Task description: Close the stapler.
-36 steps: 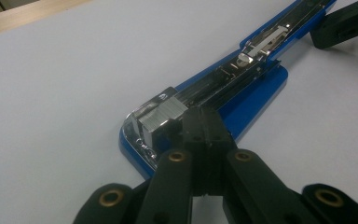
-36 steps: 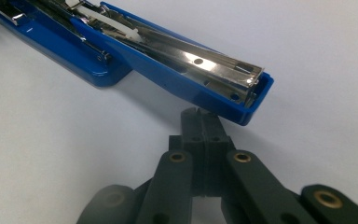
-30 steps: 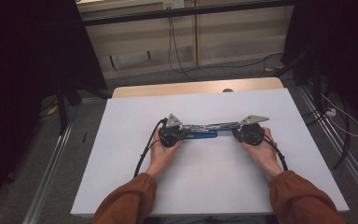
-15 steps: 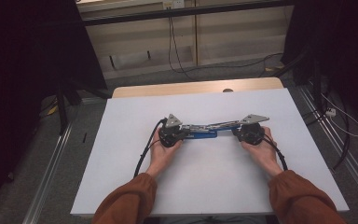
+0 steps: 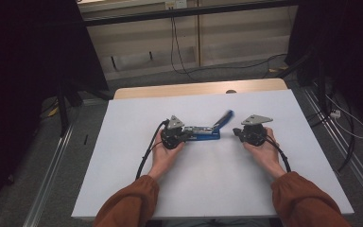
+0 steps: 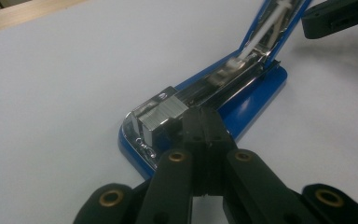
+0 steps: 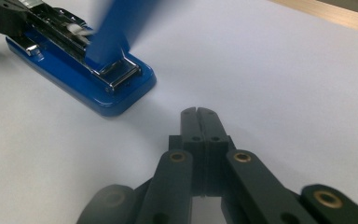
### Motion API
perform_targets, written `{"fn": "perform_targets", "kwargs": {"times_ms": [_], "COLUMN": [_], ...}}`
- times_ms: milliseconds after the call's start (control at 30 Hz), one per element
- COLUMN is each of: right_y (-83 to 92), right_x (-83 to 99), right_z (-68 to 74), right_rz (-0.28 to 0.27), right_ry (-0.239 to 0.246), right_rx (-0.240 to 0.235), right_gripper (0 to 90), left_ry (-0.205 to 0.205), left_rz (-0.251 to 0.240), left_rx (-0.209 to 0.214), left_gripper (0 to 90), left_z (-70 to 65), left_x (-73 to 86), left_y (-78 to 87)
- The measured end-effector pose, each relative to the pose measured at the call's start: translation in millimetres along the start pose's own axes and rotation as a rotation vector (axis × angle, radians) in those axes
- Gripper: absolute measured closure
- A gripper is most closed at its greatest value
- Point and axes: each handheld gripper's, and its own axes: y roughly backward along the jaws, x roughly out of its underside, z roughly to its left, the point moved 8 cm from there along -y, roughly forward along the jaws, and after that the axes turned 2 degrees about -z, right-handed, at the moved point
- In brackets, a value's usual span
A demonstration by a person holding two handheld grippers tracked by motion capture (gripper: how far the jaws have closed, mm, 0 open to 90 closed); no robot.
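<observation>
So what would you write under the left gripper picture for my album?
Shut left gripper presses on a blue stapler, lid swung up.

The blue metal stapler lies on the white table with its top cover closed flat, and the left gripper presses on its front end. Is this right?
Not quite. The blue metal stapler lies on the white table, and the left gripper presses on its front end, but the top cover is swung up and open, baring the staple channel. The left gripper view shows this.
</observation>
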Motion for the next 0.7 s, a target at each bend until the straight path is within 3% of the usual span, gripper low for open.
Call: {"fn": "perform_targets", "kwargs": {"times_ms": [300, 467, 700], "right_y": [3.4, 5.0, 7.0], "right_x": [-11.5, -14.8, -15.5], "right_z": [9.3, 13.1, 12.5], "right_rz": [-0.081, -0.111, -0.126], "right_ry": [0.004, -0.011, -0.036], "right_rx": [-0.038, -0.064, -0.072], "right_gripper": [90.0, 90.0, 81.5], "left_ry": [-0.003, 0.027, 0.015], "left_rz": [0.000, 0.002, 0.001], "left_rx": [-0.007, 0.002, -0.008], "left_gripper": [90.0, 90.0, 88.4], "left_z": [1.6, 1.8, 3.4], "left_x": [0.5, 1.7, 2.1], "left_y": [1.1, 2.7, 5.2]}}
